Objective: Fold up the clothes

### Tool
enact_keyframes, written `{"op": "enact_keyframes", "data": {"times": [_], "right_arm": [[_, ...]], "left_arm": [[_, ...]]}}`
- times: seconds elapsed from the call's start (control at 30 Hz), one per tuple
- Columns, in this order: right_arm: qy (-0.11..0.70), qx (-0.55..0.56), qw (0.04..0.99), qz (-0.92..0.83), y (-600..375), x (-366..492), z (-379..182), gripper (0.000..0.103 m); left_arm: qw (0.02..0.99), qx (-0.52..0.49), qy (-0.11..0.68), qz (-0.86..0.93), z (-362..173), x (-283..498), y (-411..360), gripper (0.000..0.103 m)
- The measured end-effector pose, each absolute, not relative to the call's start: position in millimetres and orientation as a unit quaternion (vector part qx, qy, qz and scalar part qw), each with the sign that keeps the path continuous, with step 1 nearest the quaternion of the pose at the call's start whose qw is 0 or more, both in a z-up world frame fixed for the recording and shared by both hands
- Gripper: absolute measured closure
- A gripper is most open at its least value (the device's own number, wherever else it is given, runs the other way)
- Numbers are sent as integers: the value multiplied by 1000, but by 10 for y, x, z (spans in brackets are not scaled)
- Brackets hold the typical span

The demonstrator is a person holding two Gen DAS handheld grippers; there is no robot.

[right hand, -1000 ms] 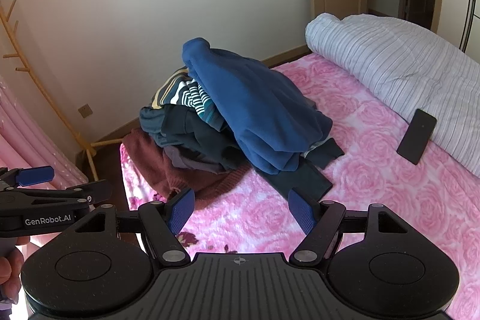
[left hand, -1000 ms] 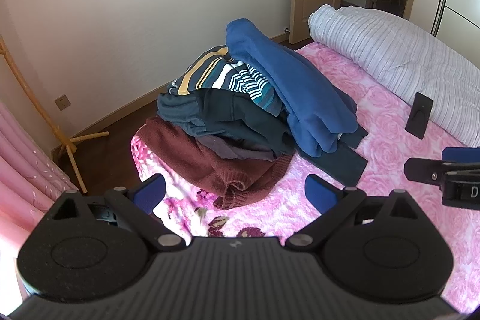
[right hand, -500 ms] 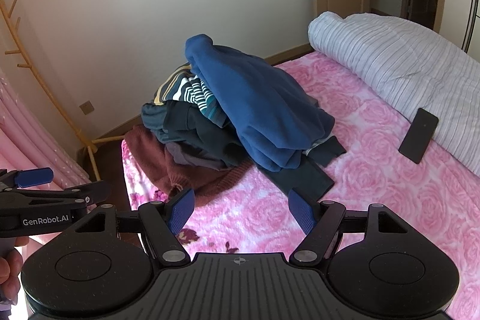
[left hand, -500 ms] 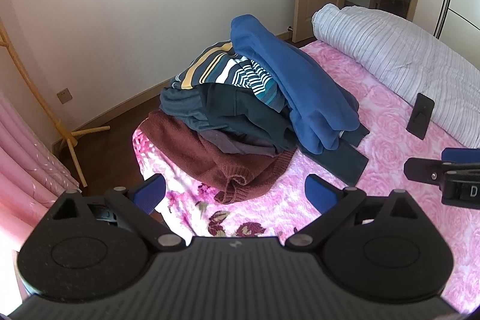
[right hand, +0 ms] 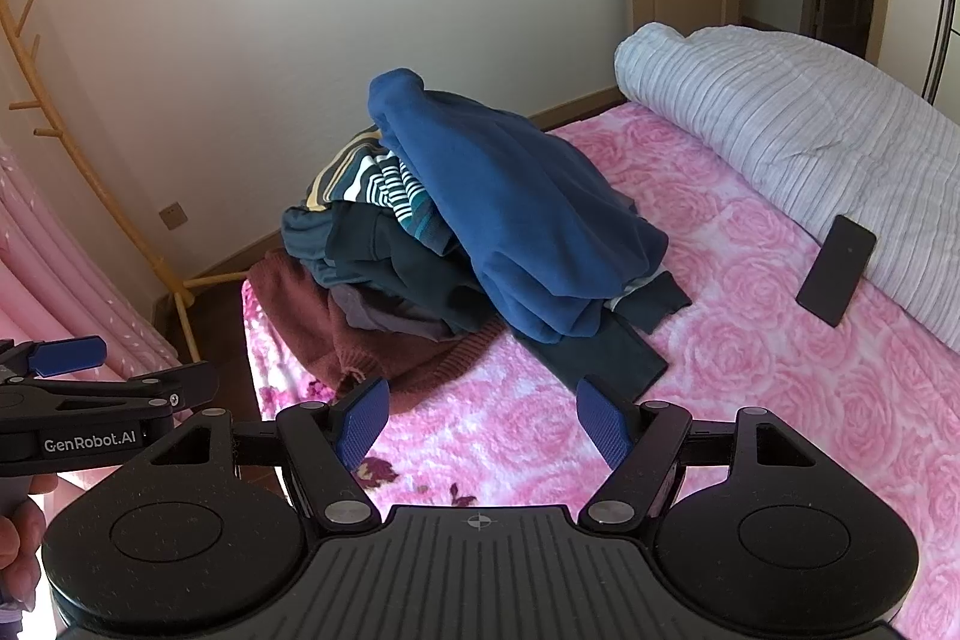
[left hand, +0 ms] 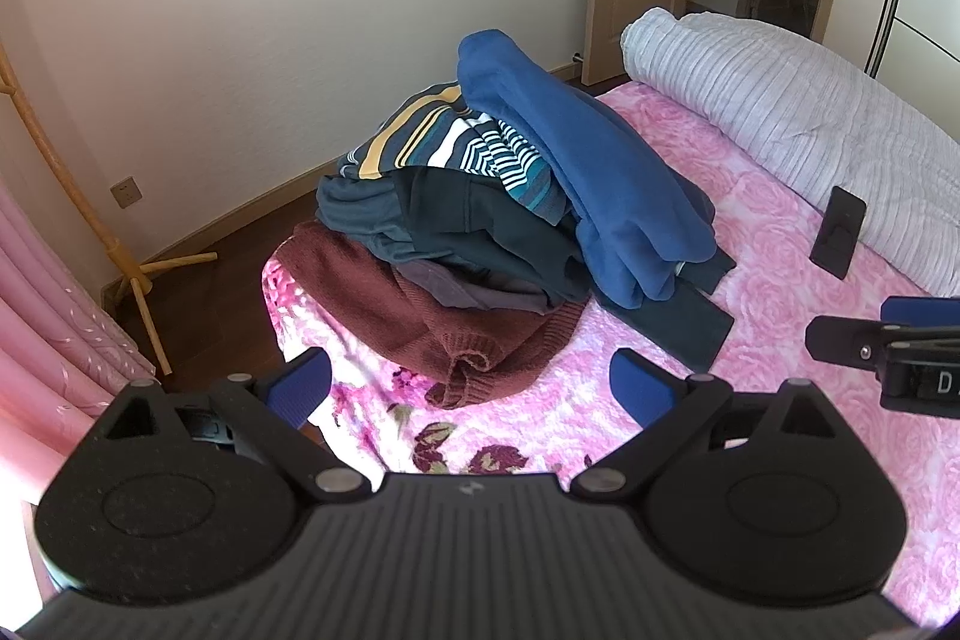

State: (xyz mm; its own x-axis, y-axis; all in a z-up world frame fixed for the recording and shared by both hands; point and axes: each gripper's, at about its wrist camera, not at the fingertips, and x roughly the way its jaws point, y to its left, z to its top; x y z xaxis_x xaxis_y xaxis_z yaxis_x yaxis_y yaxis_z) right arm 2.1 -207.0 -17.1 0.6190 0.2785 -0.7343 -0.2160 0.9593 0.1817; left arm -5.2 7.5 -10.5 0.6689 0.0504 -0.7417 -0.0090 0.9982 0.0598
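A pile of clothes lies on the corner of the bed with the pink rose cover (left hand: 780,244) (right hand: 750,352). A blue sweatshirt (left hand: 600,160) (right hand: 516,220) is draped on top, over a striped shirt (left hand: 456,148) (right hand: 384,184), dark green garments (left hand: 468,232) (right hand: 396,268) and a maroon knit sweater (left hand: 420,322) (right hand: 360,346) at the bottom. My left gripper (left hand: 471,388) is open and empty, short of the pile's near edge. My right gripper (right hand: 480,418) is open and empty, also short of the pile. Each gripper shows at the edge of the other's view.
A rolled grey striped quilt (left hand: 798,112) (right hand: 798,124) lies along the far side of the bed. A black phone (left hand: 837,232) (right hand: 837,277) lies on the cover beside it. A wooden coat stand (left hand: 126,256) (right hand: 150,256) and pink curtains (left hand: 48,340) are left, on the floor side.
Both grippers have drifted slightly, so the pile sits a little higher and further right in both views. Both stay open and empty. The clothes have not moved.
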Motion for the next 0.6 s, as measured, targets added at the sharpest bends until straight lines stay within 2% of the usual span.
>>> {"op": "enact_keyframes", "data": {"times": [0.6], "right_arm": [[417,36,898,139,-2061,2,-187,31]], "left_arm": [[913,23,407,15,-104,-79,92,5]]}}
